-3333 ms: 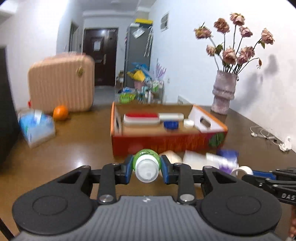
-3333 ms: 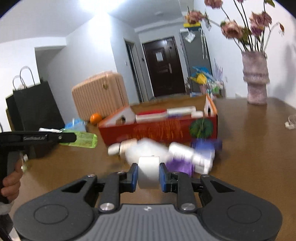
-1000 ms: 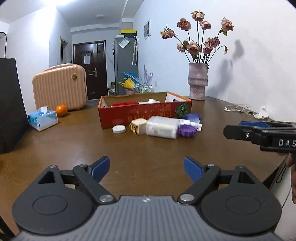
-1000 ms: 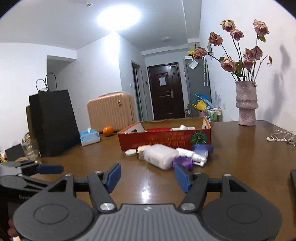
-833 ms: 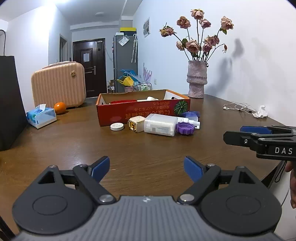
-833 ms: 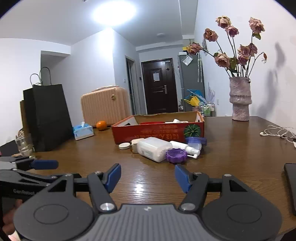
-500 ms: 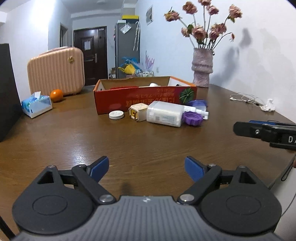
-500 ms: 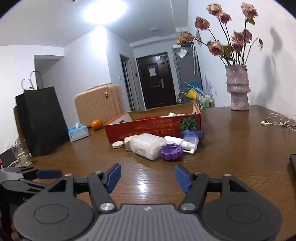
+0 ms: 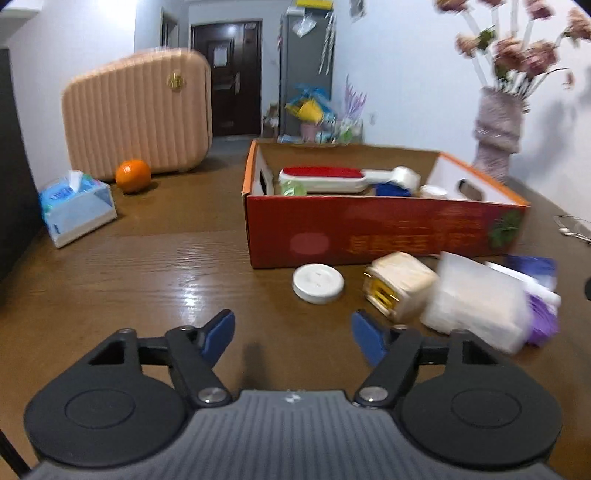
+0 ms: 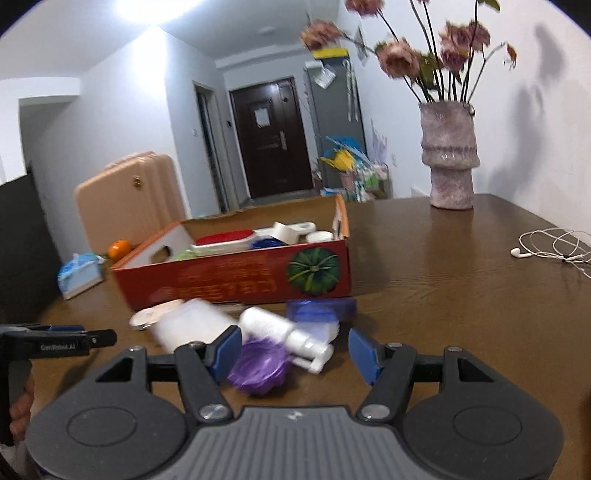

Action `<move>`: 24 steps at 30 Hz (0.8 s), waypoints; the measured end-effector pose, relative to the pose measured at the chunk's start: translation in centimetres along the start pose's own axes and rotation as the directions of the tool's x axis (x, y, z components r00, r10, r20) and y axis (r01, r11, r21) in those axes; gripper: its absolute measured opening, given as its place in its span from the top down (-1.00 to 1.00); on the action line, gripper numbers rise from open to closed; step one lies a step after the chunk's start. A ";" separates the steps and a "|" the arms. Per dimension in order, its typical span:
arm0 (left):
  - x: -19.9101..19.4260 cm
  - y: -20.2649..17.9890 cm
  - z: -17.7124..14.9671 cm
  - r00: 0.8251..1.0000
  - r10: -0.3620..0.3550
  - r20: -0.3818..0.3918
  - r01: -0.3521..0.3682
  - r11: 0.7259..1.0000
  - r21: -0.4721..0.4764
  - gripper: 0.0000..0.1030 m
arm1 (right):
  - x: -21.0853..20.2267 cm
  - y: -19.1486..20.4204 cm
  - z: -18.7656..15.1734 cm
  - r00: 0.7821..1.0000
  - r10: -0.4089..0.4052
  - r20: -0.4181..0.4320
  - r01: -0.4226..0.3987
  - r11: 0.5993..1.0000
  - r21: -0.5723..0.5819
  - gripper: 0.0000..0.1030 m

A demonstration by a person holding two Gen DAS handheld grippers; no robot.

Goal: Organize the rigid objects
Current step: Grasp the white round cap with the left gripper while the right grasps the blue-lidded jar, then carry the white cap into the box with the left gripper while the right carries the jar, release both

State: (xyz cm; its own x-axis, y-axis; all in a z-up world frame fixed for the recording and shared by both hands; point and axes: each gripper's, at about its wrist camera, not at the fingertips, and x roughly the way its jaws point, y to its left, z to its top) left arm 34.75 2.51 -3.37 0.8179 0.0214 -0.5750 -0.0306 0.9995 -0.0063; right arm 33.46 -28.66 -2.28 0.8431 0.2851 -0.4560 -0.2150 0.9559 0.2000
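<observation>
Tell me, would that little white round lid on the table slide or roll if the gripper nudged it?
The white lid lies flat on the glossy wooden table, so it would probably slide rather than roll. It looks thin and plastic, likely light and stiff. Being so low, the left gripper may struggle to pinch its edge.

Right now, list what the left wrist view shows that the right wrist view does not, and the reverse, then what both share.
Left wrist view only: the beige block with a yellow face, standing beside the white cap, and the left hand-held gripper seen head on, open and empty.

Right wrist view only: the ceiling light, the whole earphone cable, and the pump bottle and purple lid between the open fingers of the right hand-held gripper.

Both: the red box, vase, suitcase, orange, tissue box.
</observation>
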 end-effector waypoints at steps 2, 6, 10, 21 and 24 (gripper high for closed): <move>2.2 0.3 0.9 1.000 -0.012 -0.028 0.012 1.000 -0.007 -0.33 | 1.9 -0.7 0.8 1.000 -0.003 -0.018 0.003 1.000 0.020 -0.23; 5.1 -0.2 2.1 0.999 -0.023 -0.039 0.025 0.999 0.039 -0.28 | 5.1 -1.7 2.0 0.998 -0.010 -0.056 0.013 0.999 0.040 -0.23; 7.0 -0.8 2.7 0.998 -0.037 -0.047 0.040 0.997 0.063 -0.09 | 7.7 -2.3 2.4 0.996 0.001 -0.095 0.005 0.998 0.067 -0.23; 7.3 -1.0 3.0 0.995 -0.092 -0.039 0.094 0.993 0.072 0.24 | 10.0 -2.7 3.1 0.995 0.025 -0.099 -0.016 0.995 0.097 -0.24; 7.0 -1.3 2.8 0.997 -0.065 -0.035 0.068 0.993 0.094 0.24 | 8.9 -2.5 3.6 0.997 0.034 -0.062 -0.027 0.994 0.108 -0.24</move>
State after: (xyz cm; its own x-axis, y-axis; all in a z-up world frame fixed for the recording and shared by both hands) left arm 42.11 1.43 -5.03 0.7974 -0.0445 -0.6018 0.0791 0.9964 0.0313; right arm 43.30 -28.80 -3.76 0.8029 0.3210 -0.5022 -0.1833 0.9347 0.3045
